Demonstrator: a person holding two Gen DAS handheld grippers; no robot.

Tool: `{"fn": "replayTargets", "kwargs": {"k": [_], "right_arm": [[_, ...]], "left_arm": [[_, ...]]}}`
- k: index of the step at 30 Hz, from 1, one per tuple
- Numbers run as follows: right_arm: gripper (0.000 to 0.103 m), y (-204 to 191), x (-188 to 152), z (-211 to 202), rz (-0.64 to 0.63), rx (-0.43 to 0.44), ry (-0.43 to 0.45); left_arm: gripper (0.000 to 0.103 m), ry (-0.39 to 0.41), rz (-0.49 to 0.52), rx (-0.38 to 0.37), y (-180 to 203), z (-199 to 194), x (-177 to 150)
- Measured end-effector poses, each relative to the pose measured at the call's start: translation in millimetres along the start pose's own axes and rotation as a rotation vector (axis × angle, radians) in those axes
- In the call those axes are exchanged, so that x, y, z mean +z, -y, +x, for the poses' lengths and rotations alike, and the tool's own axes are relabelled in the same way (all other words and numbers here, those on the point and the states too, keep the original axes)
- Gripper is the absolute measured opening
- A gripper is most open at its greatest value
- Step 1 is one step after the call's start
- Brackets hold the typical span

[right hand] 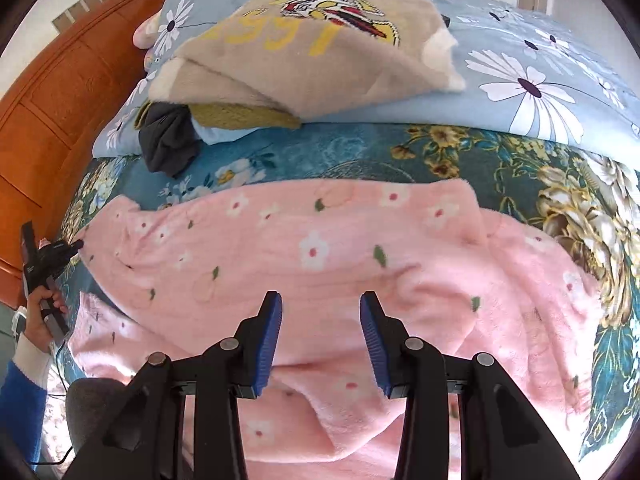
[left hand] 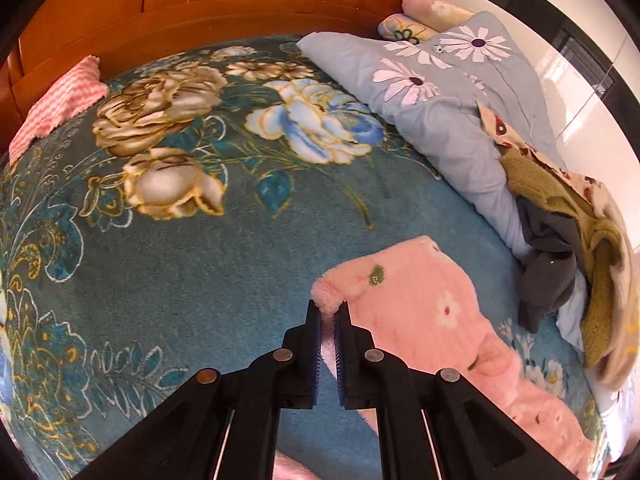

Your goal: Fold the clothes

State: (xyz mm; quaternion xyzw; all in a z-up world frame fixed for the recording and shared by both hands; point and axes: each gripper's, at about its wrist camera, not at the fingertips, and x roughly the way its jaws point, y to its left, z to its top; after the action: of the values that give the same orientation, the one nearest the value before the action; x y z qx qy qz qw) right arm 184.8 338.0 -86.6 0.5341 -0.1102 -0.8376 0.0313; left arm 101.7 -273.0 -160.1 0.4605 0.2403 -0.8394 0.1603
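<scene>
A pink fleece garment (right hand: 340, 248) with small flowers lies spread on the teal flowered bed blanket (left hand: 168, 264). In the left wrist view my left gripper (left hand: 328, 312) is shut on a corner of the pink garment (left hand: 420, 300) and holds it at the blanket. The left gripper also shows at the garment's left edge in the right wrist view (right hand: 76, 246), held by a hand. My right gripper (right hand: 320, 308) is open and empty, just above the middle of the garment's near part.
A pale blue daisy quilt (left hand: 432, 92) lies along the bed's far side, with a pile of clothes on it: a beige tiger top (right hand: 304, 48), olive knit (left hand: 560, 200) and a dark grey piece (left hand: 548, 264). A wooden headboard (left hand: 200, 0) and a pink striped cloth (left hand: 56, 108) stand beyond.
</scene>
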Motion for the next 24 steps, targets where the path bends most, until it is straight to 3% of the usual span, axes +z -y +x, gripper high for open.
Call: {"fn": "replayTargets", "kwargs": {"k": [3,7,9,12,17,18,20,24], "right_arm": [[0.042,22.6,29.2,18.4,0.016,-0.021,0.005],[0.042,44.3,69.0,61.5,-0.051,-0.134,-0.088],[0.05,51.7,83.3,85.3,-0.117,-0.18,-0.164],[0.05,62.6,91.5,111.7,-0.238,-0.248,-0.246],[0.05,75.8,90.5,127.6,-0.199,-0.228,-0.308],[0.048,75.9,88.9,128.4,-0.193,-0.228,-0.31],[0.007,70.2,86.4,124.3,-0.218,-0.243,-0.295],[0.006,57.0,86.0,112.5,-0.288,-0.297,-0.256]], "left_arm": [[0.006,-0.016,0.047,0.046,-1.5,7.5,-5.4],[0.007,-0.04,0.041,0.049,-6.5,14.5,-14.5],[0.007,-0.052,0.03,0.045,-9.2,17.2,-18.5],[0.007,-0.048,0.034,0.033,-10.1,16.7,-18.9],[0.007,-0.041,0.041,0.023,-5.5,15.6,-13.8],[0.007,-0.039,0.042,0.019,-4.0,14.9,-12.5],[0.007,-0.025,0.058,0.008,1.8,11.5,-8.3],[0.006,0.07,0.128,-0.029,21.5,-9.3,7.1]]}}
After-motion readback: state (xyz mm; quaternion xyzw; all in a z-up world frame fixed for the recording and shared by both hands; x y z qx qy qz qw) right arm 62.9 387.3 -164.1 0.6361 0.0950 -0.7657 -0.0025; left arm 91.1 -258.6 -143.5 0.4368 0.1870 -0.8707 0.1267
